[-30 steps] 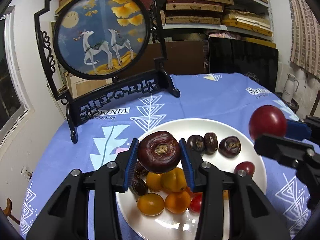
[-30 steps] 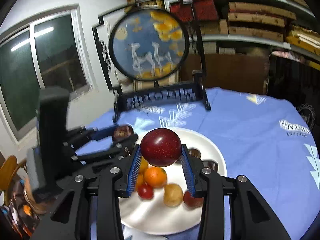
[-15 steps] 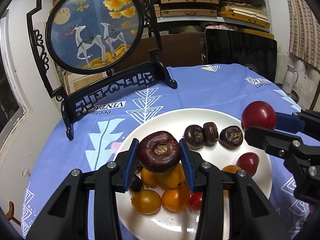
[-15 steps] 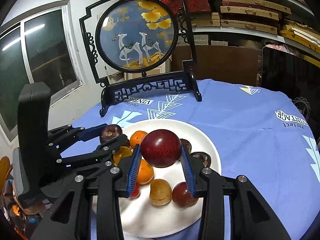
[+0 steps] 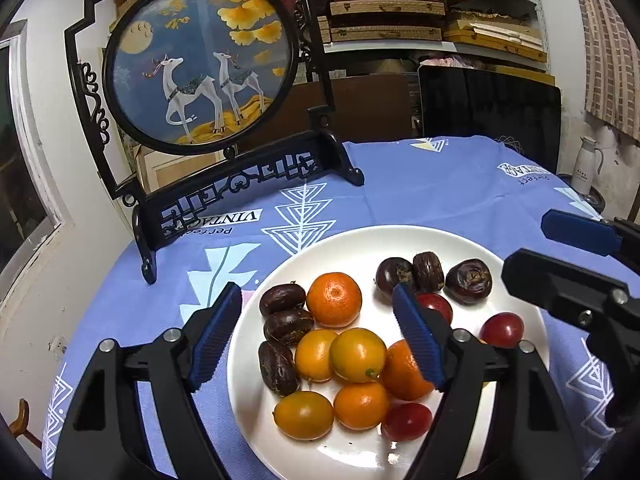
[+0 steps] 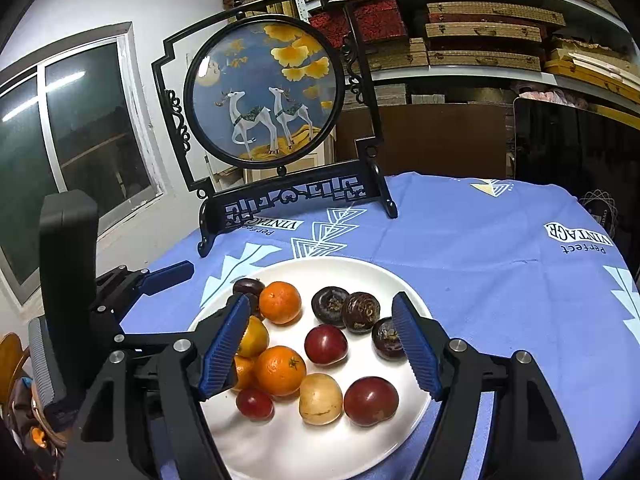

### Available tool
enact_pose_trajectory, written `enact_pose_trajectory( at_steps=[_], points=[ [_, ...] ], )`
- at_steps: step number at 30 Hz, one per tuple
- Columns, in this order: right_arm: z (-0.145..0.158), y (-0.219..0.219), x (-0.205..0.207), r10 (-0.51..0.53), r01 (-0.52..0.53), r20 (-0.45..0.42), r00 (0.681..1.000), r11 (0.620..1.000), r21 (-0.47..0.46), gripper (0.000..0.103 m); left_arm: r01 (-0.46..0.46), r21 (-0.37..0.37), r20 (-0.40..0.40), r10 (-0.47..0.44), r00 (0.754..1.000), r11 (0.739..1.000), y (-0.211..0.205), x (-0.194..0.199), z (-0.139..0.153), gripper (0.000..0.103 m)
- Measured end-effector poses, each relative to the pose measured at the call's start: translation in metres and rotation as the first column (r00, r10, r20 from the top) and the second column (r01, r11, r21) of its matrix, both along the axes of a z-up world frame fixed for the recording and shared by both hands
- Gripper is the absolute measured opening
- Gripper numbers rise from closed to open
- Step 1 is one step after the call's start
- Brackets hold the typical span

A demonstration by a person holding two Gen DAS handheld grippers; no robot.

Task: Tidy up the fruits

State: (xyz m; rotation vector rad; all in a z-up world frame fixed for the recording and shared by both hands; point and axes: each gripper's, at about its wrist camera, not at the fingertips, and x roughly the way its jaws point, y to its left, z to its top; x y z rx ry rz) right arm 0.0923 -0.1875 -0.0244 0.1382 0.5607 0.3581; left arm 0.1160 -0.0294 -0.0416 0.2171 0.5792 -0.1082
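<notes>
Left wrist view showed the fruits (image 5: 356, 354) grouped on the white plate (image 5: 352, 240), with left gripper (image 5: 320, 334) and right gripper (image 6: 320, 346) both spread, empty. Advisable next: centre one fruit between pads, close gently.

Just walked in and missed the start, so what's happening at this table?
A person is sorting fruit with two handheld grippers. Both the left gripper and the right gripper hang open and hold nothing above the white plate. The oranges, dark water chestnuts and red fruits all lie on the plate.
</notes>
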Motion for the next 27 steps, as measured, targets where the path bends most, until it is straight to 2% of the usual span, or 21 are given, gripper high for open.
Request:
enact_pose_trajectory(
  at_steps=[4,7,10,13,15,17,22,27],
  points=[
    [0.003,0.001,-0.003,-0.01,0.01,0.011,1.0,1.0,-0.013,0.075,-0.013,-0.031,0.008,0.013,1.0,0.999,0.007,-0.003,0.01,0.09],
    [0.006,-0.002,-0.014,-0.061,0.062,0.035,0.997,0.998,-0.013,0.09,-0.024,-0.064,0.059,0.028,0.998,0.998,0.014,-0.017,0.02,0.097],
    [0.003,-0.01,-0.033,-0.084,0.085,0.052,0.995,0.996,-0.005,0.092,-0.023,-0.048,0.106,0.028,0.994,0.999,0.018,-0.034,0.019,0.097],
    [-0.001,-0.015,-0.052,-0.15,0.156,0.108,0.983,0.986,-0.051,0.092,-0.02,-0.034,0.12,0.024,0.992,0.999,0.017,-0.045,0.012,0.097],
    [-0.003,-0.017,-0.061,-0.17,0.177,0.137,0.976,0.983,-0.043,0.092,-0.012,-0.016,0.119,0.014,0.993,1.0,0.014,-0.047,0.009,0.097],
    [-0.006,-0.015,-0.067,-0.172,0.18,0.162,0.972,0.983,-0.039,0.092,-0.007,-0.004,0.121,0.007,0.993,1.0,0.011,-0.049,0.007,0.097],
    [-0.01,0.009,-0.074,-0.149,0.19,0.236,0.96,0.969,-0.159,0.092,-0.004,0.025,0.13,0.0,0.992,1.0,0.007,-0.049,0.004,0.098],
    [-0.006,0.011,-0.078,-0.15,0.197,0.256,0.955,0.966,-0.167,0.092,0.003,0.0,0.111,-0.003,0.994,1.0,0.009,-0.05,0.003,0.098]
  ],
)
